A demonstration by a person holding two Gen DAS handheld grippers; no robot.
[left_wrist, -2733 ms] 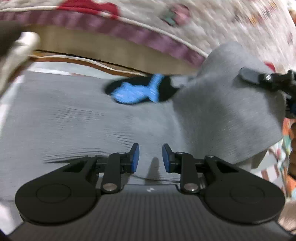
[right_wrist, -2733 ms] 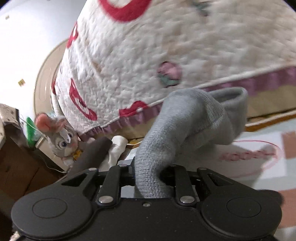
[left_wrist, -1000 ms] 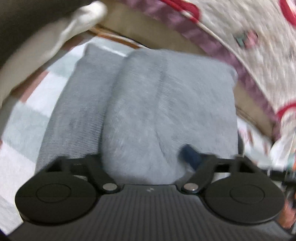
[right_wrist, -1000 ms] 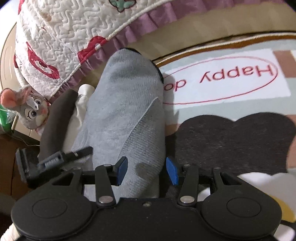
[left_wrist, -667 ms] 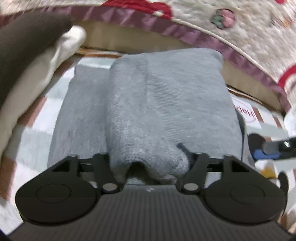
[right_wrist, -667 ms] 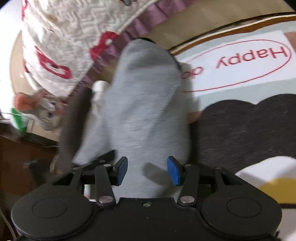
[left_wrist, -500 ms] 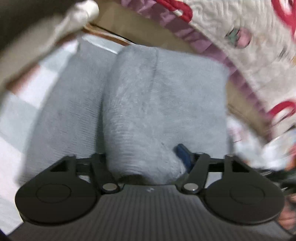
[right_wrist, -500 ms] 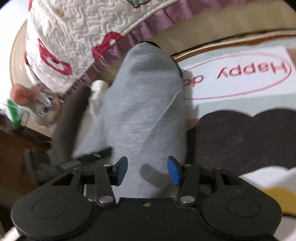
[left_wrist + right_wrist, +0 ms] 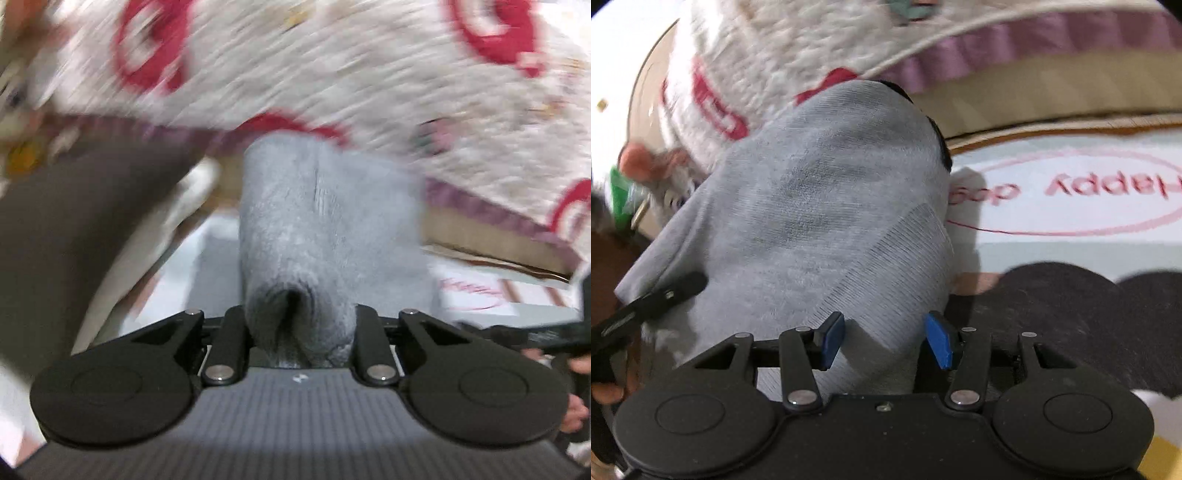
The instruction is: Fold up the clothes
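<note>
Grey knit filled the left claw, whose jaws had just been closing on a bunched end of the folded grey garment. Its long axis ran straight ahead toward the quilted bed cover. The right claw stood open, pads clear, over the garment's near edge. Beyond, the floor mat read "Happy", upside down.
</note>
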